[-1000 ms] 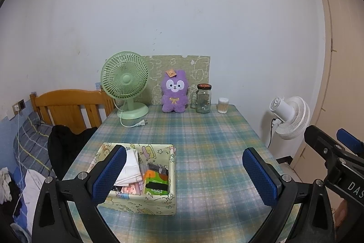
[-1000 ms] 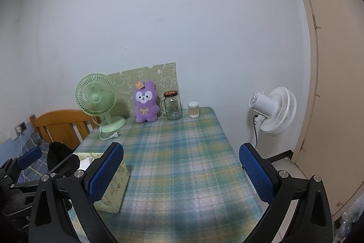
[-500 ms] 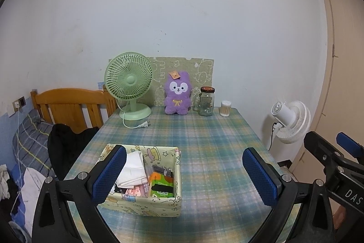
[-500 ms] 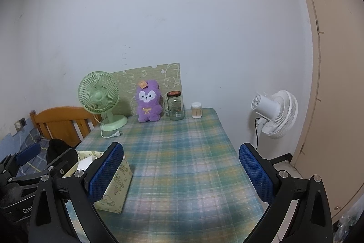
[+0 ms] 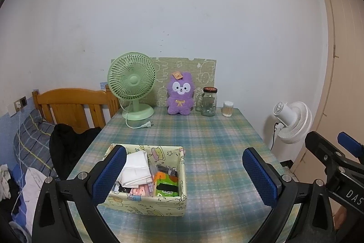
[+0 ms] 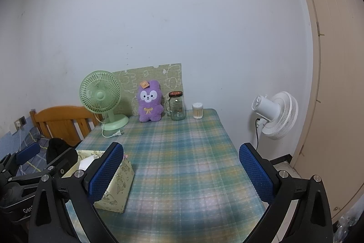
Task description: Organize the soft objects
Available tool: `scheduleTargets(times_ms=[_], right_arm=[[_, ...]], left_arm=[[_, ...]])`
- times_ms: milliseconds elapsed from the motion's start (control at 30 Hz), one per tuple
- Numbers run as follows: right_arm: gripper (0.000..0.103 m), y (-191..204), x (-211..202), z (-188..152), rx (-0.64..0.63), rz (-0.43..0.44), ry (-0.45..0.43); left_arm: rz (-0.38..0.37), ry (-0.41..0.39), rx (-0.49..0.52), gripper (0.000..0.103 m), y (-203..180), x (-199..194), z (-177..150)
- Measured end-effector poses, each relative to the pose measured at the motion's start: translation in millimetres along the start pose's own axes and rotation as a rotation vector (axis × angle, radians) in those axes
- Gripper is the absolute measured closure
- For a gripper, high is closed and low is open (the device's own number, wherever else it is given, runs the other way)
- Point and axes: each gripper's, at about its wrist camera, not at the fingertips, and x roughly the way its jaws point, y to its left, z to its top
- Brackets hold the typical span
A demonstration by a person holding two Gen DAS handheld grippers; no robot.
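both grippers, left gripper [image 5: 182, 177] and right gripper [image 6: 180, 171], hung spread and empty; fabric storage box [image 5: 147, 181] at seven o'clock, purple plush bunny [image 5: 180, 95] propped at twelve, awaiting pickup.

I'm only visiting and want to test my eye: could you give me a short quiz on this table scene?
1. True or false: the purple plush toy lies inside the patterned box.
2. What stands directly beside the toy, opposite the glass jar? A) green fan B) white fan C) cotton swabs
3. Is either hand-held gripper holding anything: left or right?

Key: 1 false; 2 A; 3 no, both open and empty.
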Motion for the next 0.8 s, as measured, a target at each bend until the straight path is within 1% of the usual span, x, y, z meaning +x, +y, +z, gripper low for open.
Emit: scheduleTargets(times_ms=[433, 800], right_arm=[[0.0, 0.0, 1.7, 0.6, 0.001, 0.002, 0.003], [0.0, -1.0, 1.5, 0.2, 0.0, -0.019, -0.002]], left_arm=[[0.008, 0.001, 0.0, 0.0, 2.9, 0.9, -1.0], [-0.002, -0.003, 0.015, 0.0, -0.2, 0.9, -2.2]])
